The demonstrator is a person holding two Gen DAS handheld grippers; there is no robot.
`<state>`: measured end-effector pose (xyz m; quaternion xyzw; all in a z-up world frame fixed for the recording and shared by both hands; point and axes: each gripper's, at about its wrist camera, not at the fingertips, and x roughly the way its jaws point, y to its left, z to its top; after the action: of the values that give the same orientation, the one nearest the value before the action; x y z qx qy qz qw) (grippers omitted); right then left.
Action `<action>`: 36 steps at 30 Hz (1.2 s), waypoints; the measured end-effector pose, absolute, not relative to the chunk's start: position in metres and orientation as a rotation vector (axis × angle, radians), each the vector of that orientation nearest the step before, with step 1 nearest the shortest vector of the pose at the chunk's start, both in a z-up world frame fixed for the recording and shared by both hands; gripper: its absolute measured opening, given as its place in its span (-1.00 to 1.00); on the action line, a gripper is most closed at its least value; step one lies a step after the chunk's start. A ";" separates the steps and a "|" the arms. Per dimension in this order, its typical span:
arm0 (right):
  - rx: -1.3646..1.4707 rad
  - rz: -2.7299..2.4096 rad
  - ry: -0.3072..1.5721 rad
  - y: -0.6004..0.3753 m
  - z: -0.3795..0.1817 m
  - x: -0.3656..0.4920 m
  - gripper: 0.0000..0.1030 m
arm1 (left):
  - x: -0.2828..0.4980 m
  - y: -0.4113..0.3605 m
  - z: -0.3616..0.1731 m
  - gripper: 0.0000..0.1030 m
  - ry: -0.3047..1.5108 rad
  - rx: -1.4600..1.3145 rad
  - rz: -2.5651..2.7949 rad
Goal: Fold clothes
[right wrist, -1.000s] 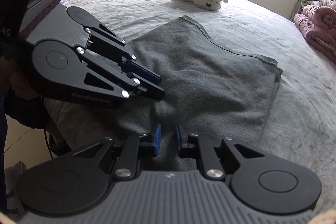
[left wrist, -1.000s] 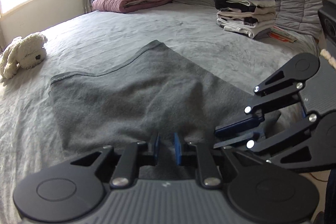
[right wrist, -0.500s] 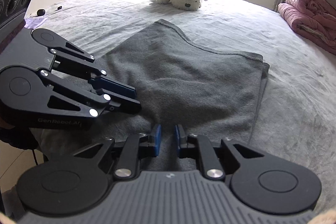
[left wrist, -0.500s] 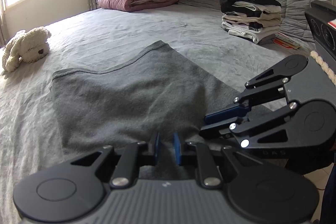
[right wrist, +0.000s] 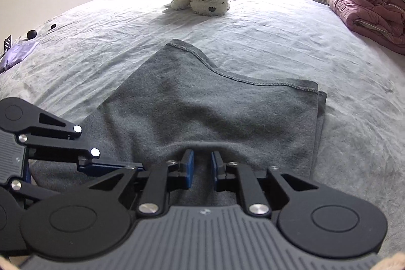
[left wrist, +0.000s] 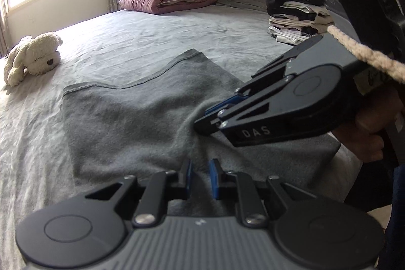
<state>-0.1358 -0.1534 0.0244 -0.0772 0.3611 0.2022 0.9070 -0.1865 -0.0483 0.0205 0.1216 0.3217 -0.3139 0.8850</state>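
The left gripper (left wrist: 200, 175) is sitting low and pointing forward, its blue pads (left wrist: 187, 175) drawn close with a narrow gap and a fold of the grey cloth (left wrist: 131, 123) pinched between them; the right gripper (right wrist: 202, 170) is doing the same from its side, pads nearly together on a raised ridge of that cloth. Seen from the left wrist, the right gripper (left wrist: 207, 122) is angling in from the right, nose down, and a hand (left wrist: 374, 128) is wrapping its handle.
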 end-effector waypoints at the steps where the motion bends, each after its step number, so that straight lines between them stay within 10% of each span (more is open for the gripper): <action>1: -0.155 0.418 0.743 -0.151 0.025 -0.132 -0.73 | -0.186 -0.048 0.021 -0.70 0.670 0.252 -0.654; 36: -0.148 0.326 0.690 -0.153 0.037 -0.140 -0.71 | -0.160 0.006 0.030 -0.58 0.729 0.107 -0.492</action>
<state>-0.1399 -0.1532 0.0370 -0.0722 0.3362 0.1590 0.9255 -0.1604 0.0059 0.0296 0.0519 0.3525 -0.2380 0.9036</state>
